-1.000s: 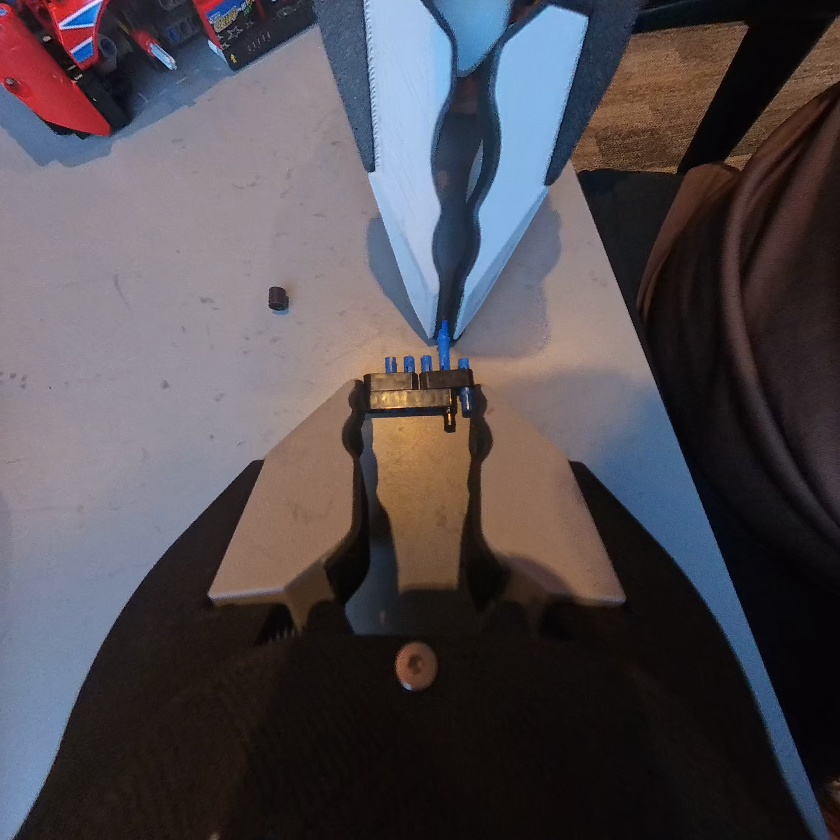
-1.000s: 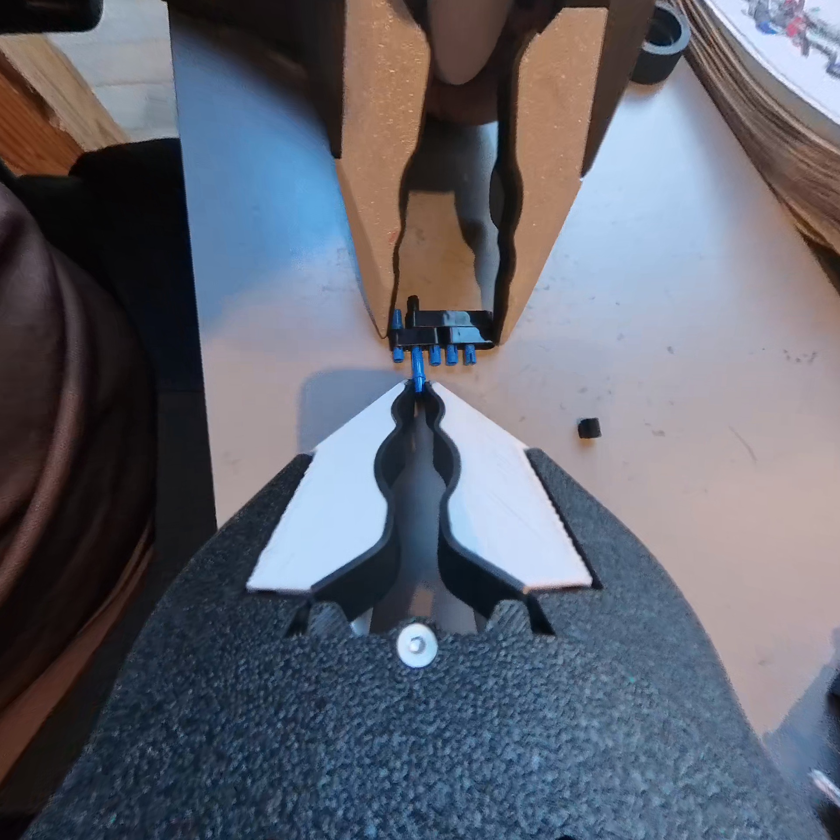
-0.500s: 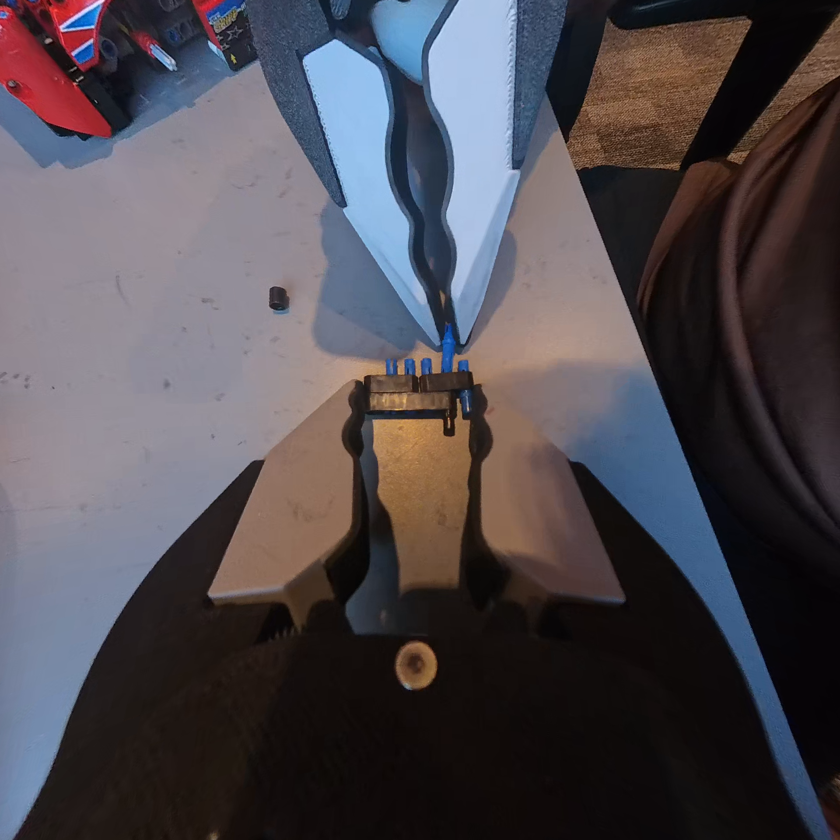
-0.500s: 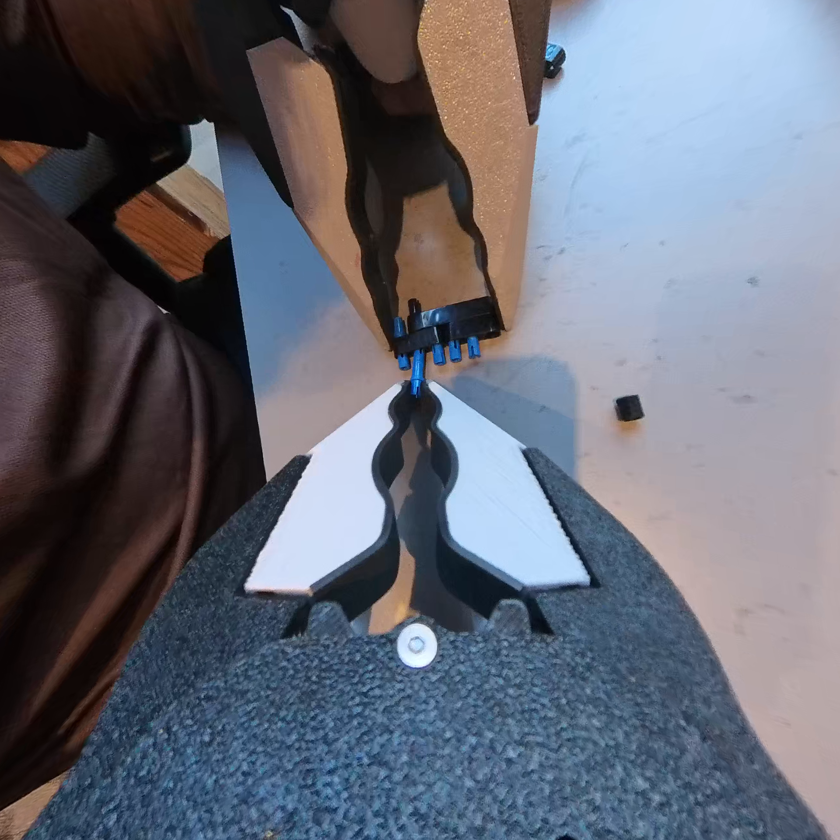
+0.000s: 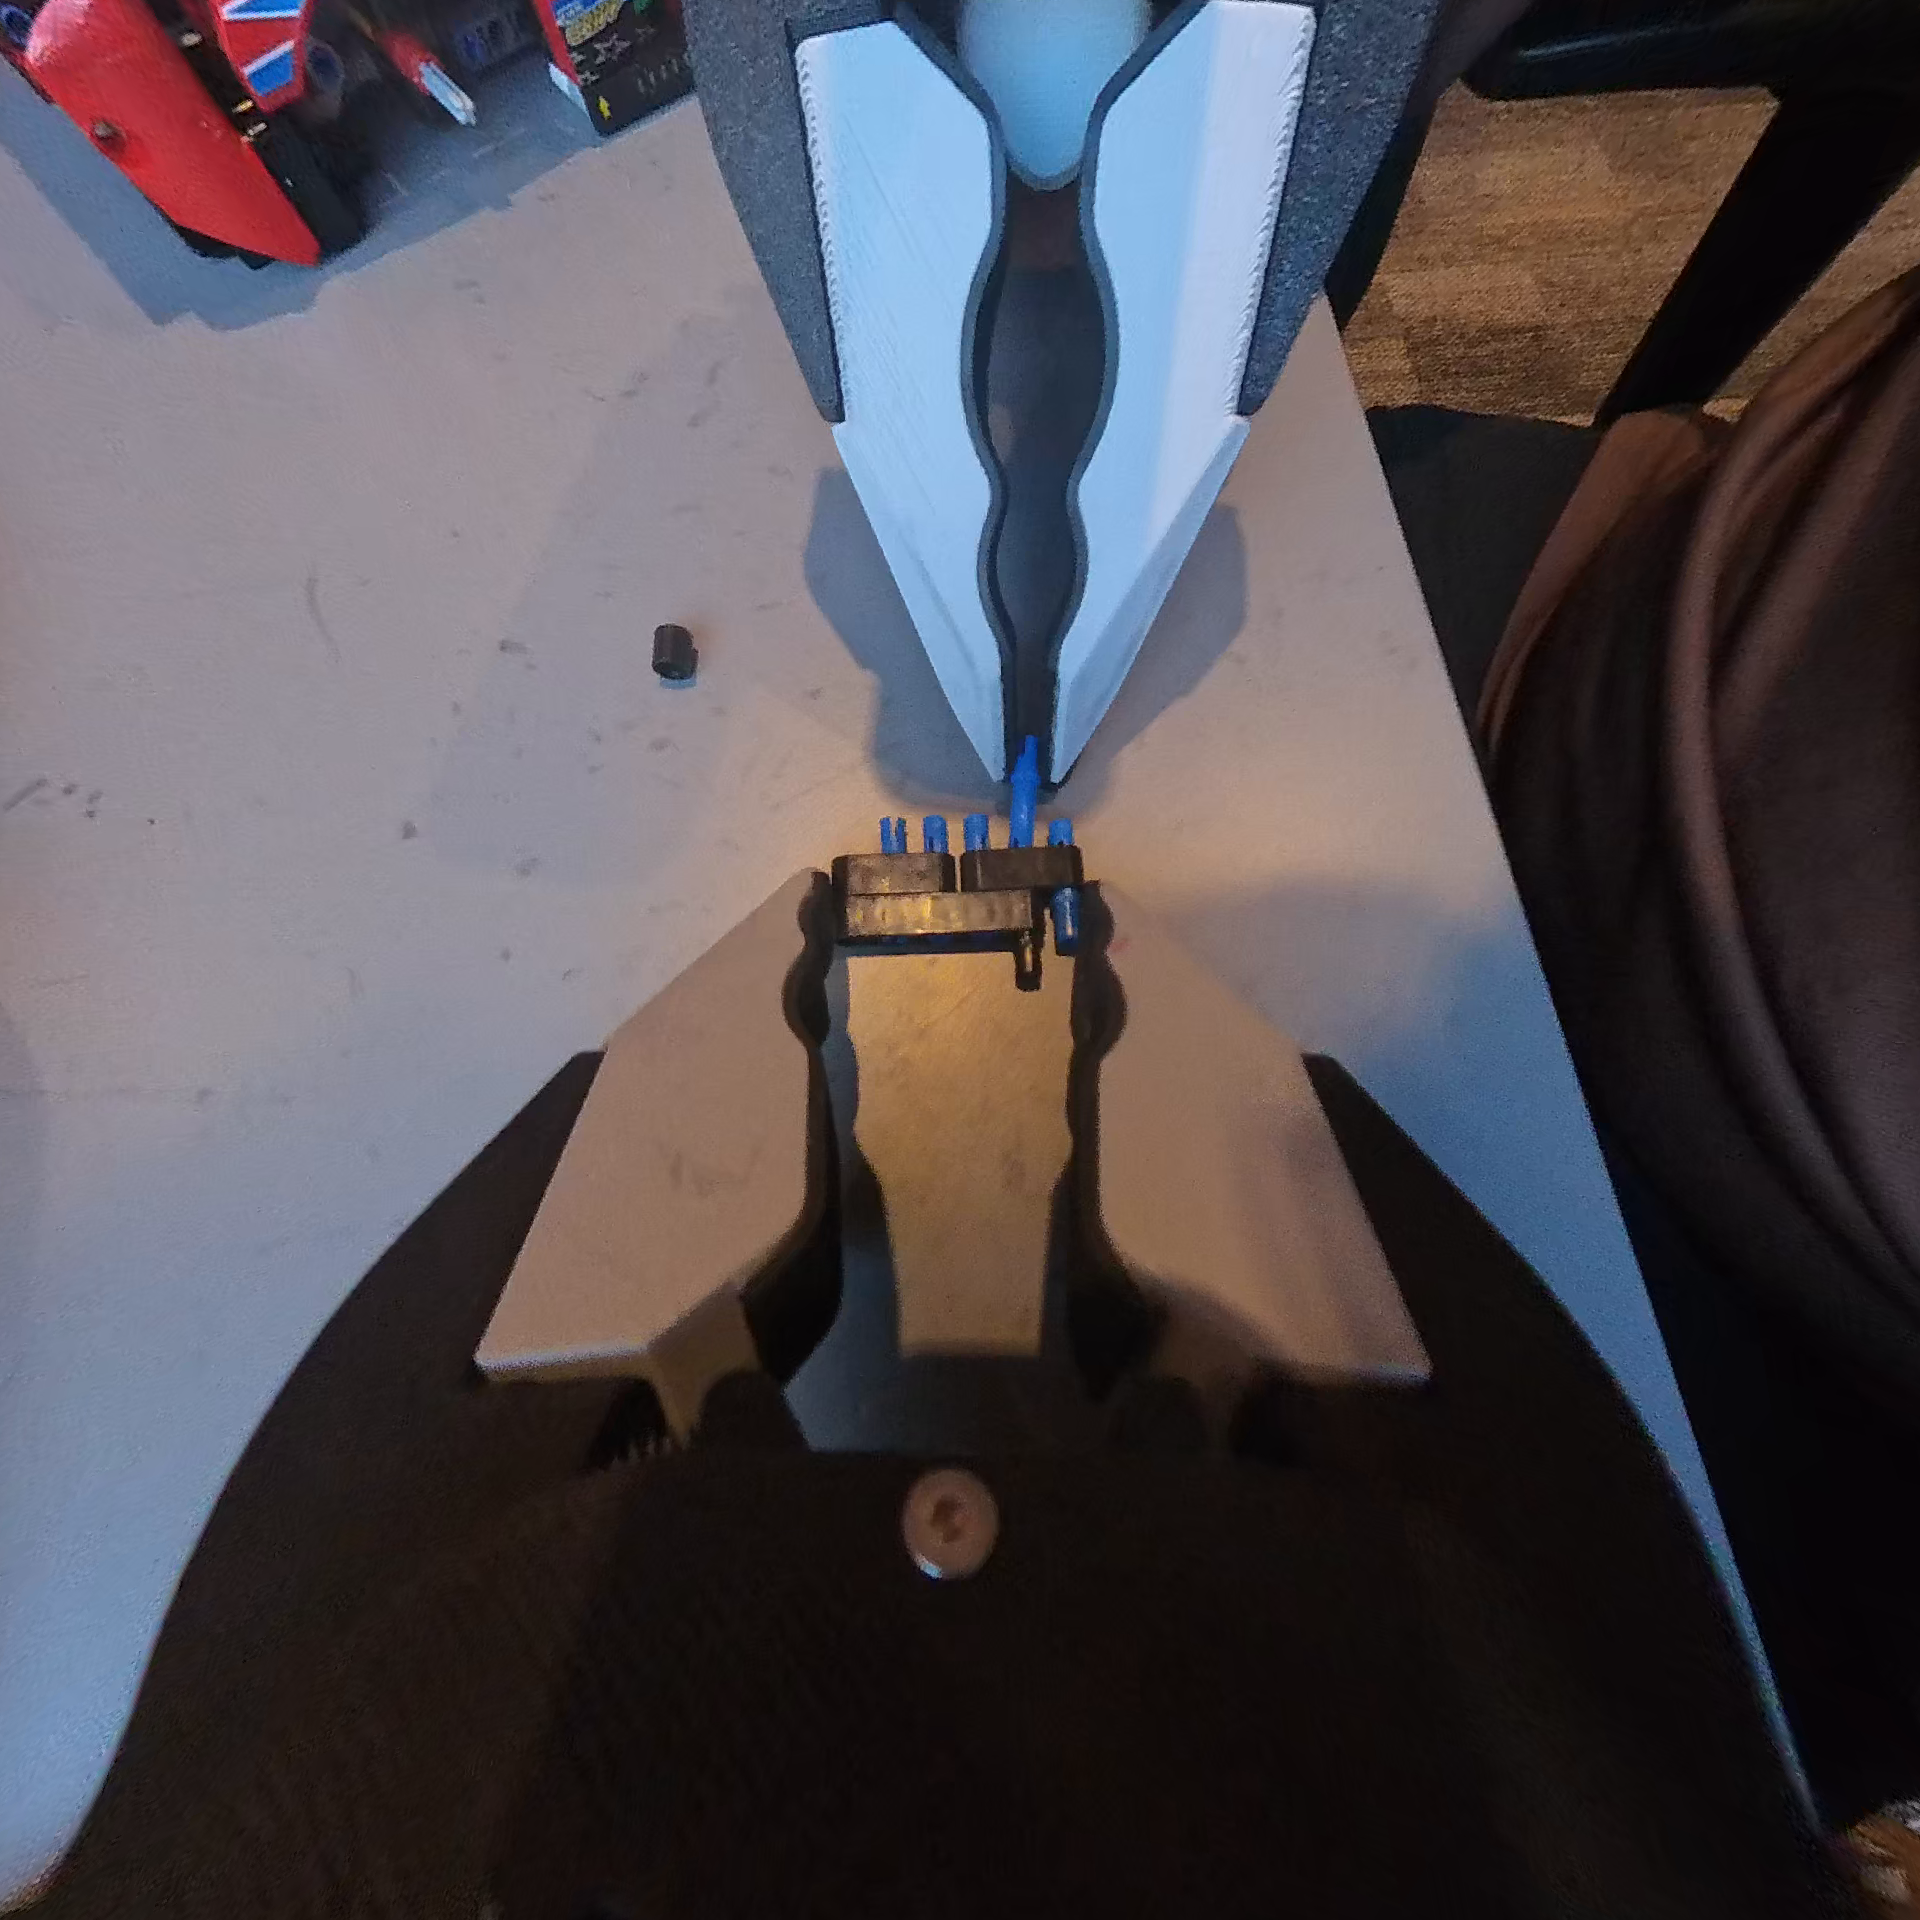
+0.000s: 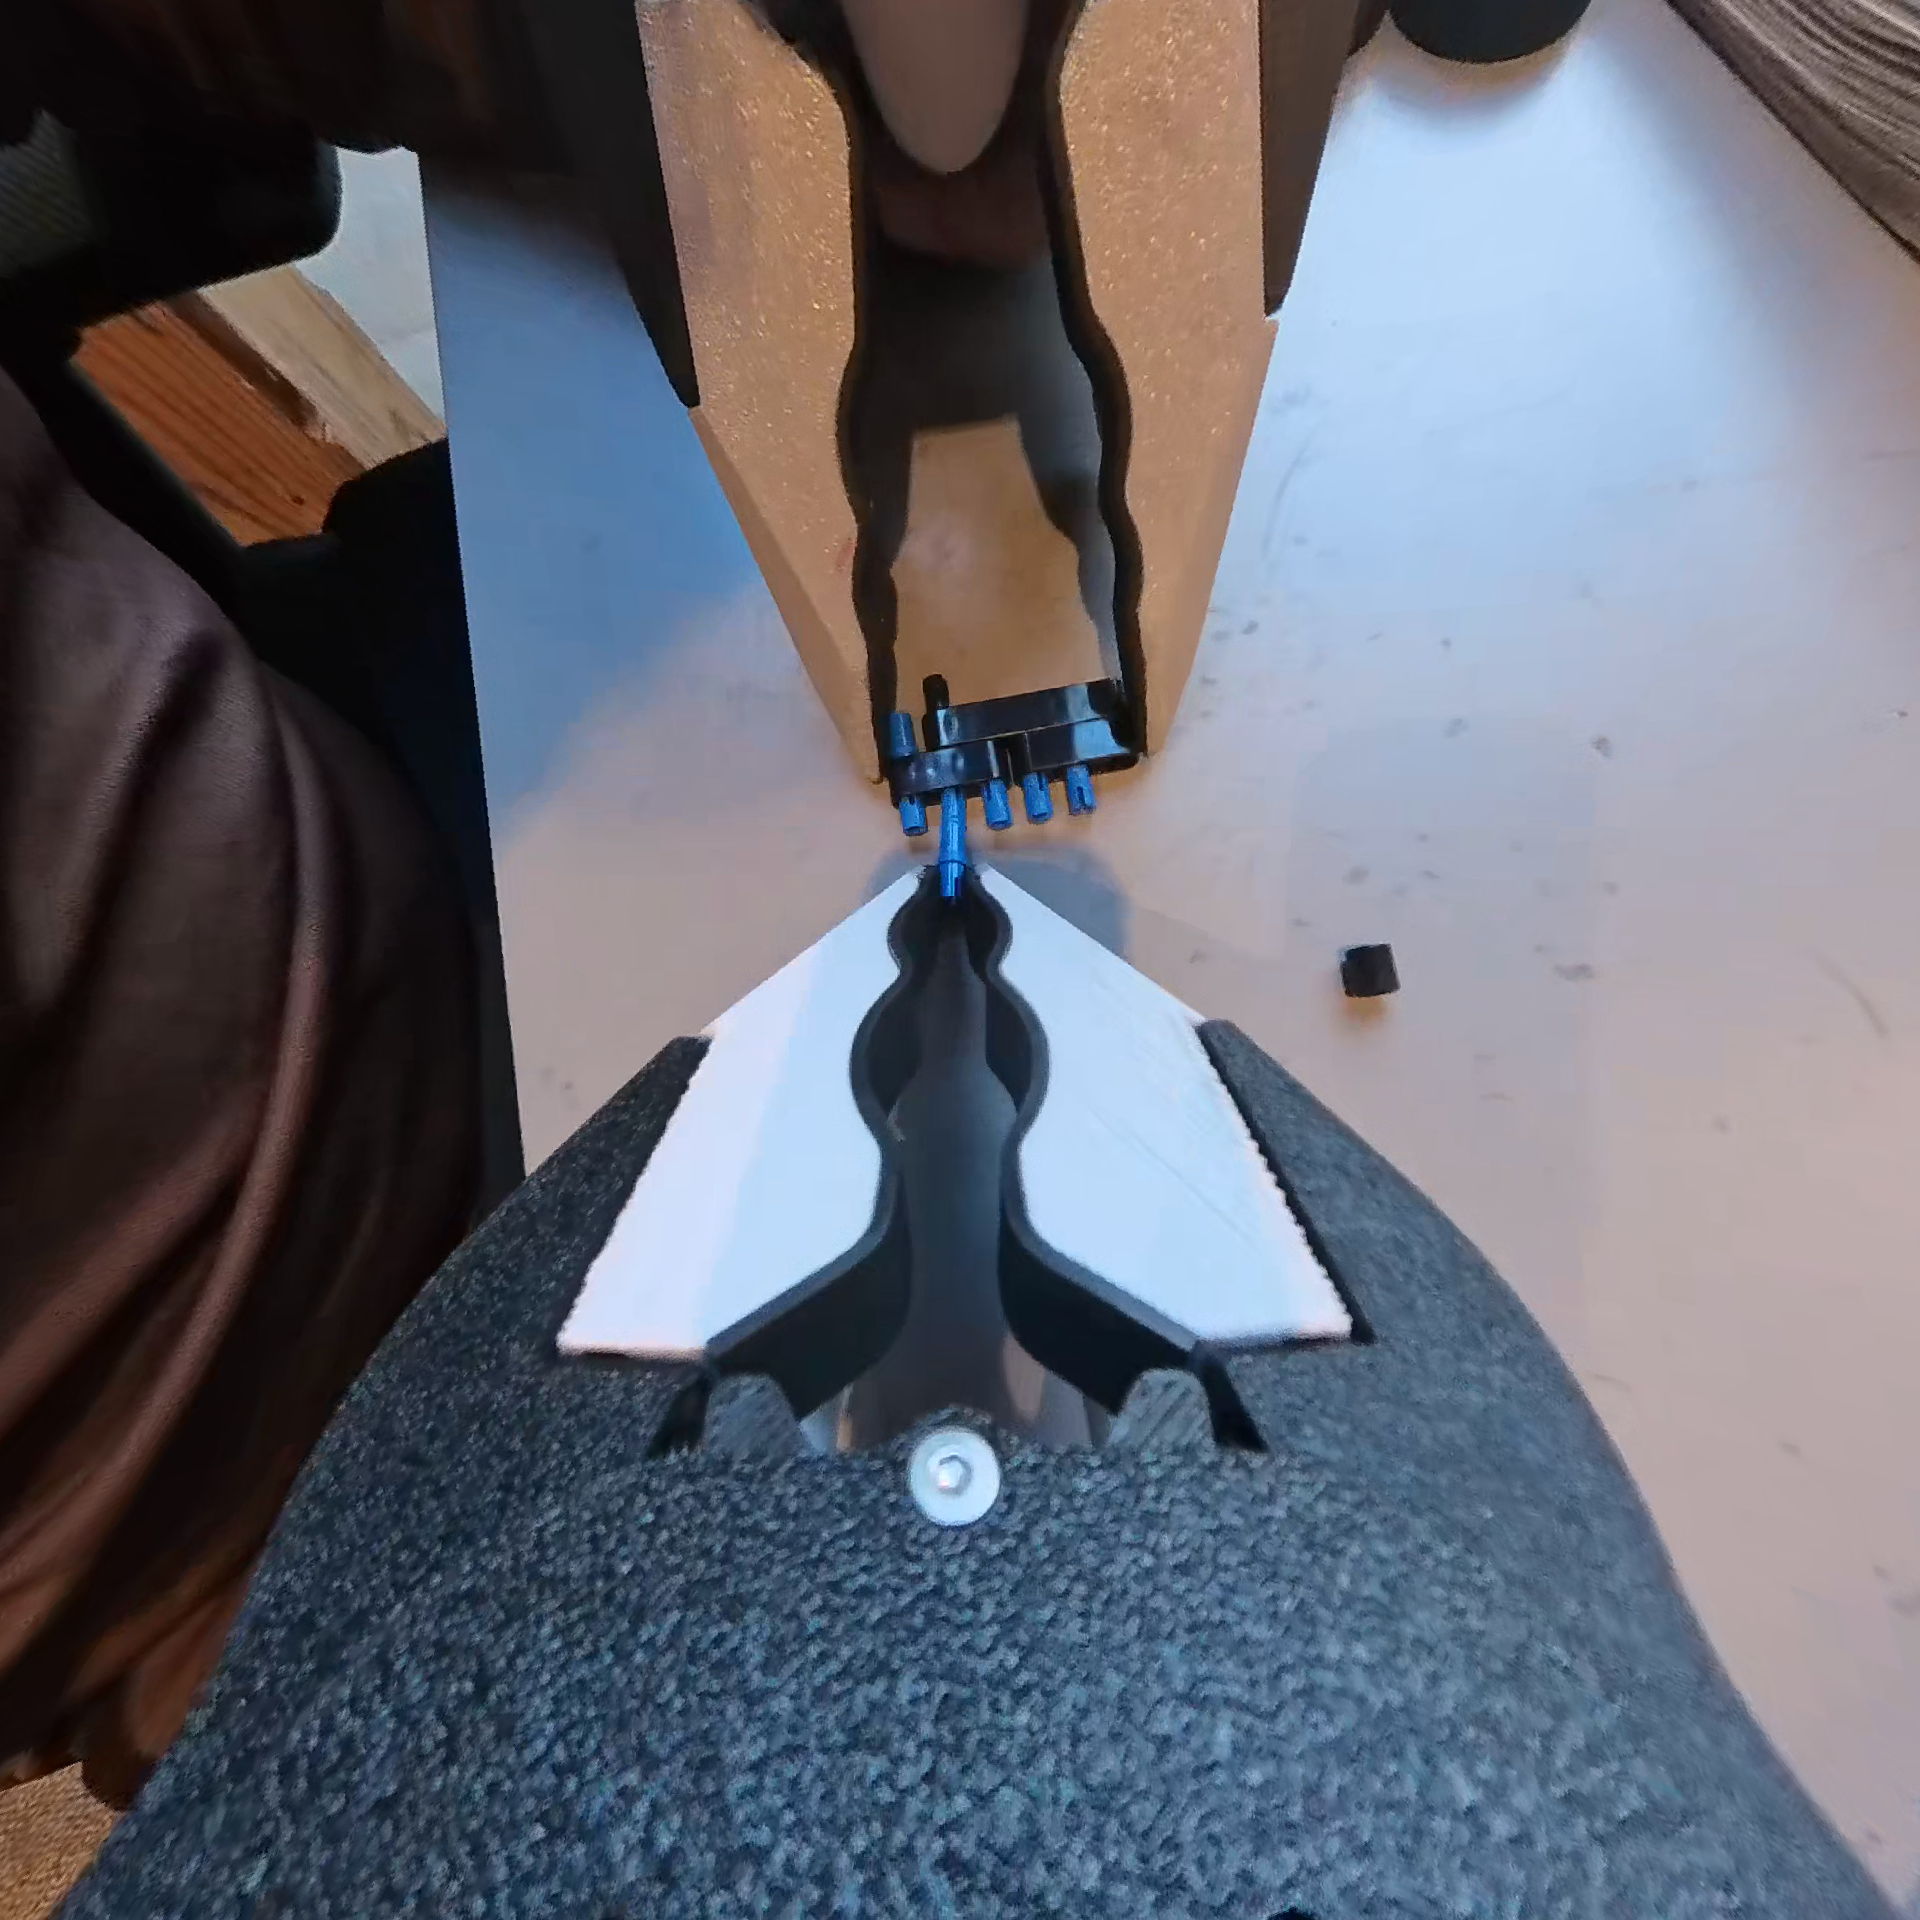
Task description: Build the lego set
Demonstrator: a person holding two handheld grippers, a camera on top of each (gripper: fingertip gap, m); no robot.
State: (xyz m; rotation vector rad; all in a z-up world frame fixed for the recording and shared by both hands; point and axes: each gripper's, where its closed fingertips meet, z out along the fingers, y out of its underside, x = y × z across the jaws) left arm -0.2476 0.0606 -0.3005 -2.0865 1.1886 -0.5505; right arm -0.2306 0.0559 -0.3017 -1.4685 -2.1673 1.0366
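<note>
My left gripper [image 5: 951, 914] is shut on a black lego beam assembly [image 5: 940, 896] with several blue pins sticking out of its far side. It holds it just above the table by its two ends. The assembly also shows in the right wrist view [image 6: 1023, 743], between the left gripper's tan fingers [image 6: 769, 499]. My right gripper [image 6: 951, 883] is shut on a longer blue pin [image 6: 949, 847] whose far end sits in the assembly, second hole from one end. In the left wrist view the right gripper [image 5: 1029, 774] points at me with that blue pin [image 5: 1023, 790] in its tips.
A small black bush [image 5: 673, 652] lies loose on the white table [image 5: 312, 831]; it also shows in the right wrist view [image 6: 1367, 969]. A red lego model [image 5: 177, 135] stands at the far left. The table edge [image 5: 1455, 727] and a person's brown clothing [image 5: 1766, 831] are on the right. Less than 4 cm separates the two grippers' tips. My left gripper's tips are some 6 cm from the small black bush [image 5: 673, 652]. My right wrist view [image 6: 1375, 967] looks at it from another angle.
The right gripper swung to the side and came back in line with the assembly, still holding the blue pin in its hole. The left gripper held still.
</note>
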